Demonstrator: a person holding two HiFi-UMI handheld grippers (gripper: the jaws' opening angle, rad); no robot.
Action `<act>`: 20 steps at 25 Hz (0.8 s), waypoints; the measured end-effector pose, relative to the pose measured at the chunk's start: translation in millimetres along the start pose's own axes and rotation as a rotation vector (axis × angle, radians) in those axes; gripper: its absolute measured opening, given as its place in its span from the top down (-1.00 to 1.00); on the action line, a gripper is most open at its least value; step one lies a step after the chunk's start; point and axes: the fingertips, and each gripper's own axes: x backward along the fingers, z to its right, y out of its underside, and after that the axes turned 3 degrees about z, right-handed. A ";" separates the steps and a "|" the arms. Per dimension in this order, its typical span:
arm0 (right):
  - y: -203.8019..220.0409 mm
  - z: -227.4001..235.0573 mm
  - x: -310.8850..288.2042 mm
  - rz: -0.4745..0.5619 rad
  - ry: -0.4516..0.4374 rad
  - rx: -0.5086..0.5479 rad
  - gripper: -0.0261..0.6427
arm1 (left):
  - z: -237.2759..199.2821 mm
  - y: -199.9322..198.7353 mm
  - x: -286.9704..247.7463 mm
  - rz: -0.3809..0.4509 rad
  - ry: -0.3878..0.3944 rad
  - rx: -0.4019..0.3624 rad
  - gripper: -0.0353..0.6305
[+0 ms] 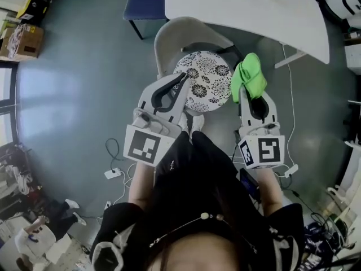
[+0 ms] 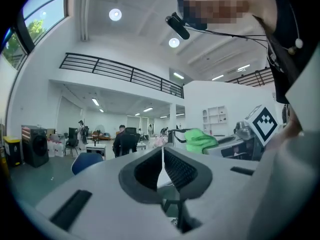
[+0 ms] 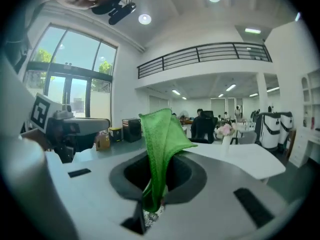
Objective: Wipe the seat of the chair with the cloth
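Note:
The chair has a round seat (image 1: 204, 83) with a black-and-white flower pattern and a grey backrest (image 1: 183, 33); in the head view it stands just ahead of me. My left gripper (image 1: 184, 78) is shut and holds nothing, its tips over the seat's left edge. In the left gripper view (image 2: 162, 156) the jaws meet in a thin line. My right gripper (image 1: 244, 90) is shut on a green cloth (image 1: 250, 77), held beside the seat's right edge. In the right gripper view the cloth (image 3: 161, 134) stands up folded from between the jaws.
A white table (image 1: 242, 10) lies right behind the chair. A blue chair (image 1: 144, 1) stands at the far left of it. A cardboard box (image 1: 22, 38) sits at the left wall. Cables and a power strip (image 1: 113, 173) lie on the grey floor.

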 end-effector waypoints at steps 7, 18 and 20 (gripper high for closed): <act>-78.5 -8.6 37.4 0.221 0.054 0.031 0.78 | 7.6 -56.6 15.4 0.106 -0.010 -0.053 0.84; -94.1 -8.7 55.4 0.294 0.138 0.126 0.79 | -9.9 -76.3 35.2 0.165 -0.047 -0.084 0.84; -93.5 -4.9 56.7 0.295 0.153 0.107 0.79 | -10.4 -77.1 34.5 0.173 -0.041 -0.091 0.84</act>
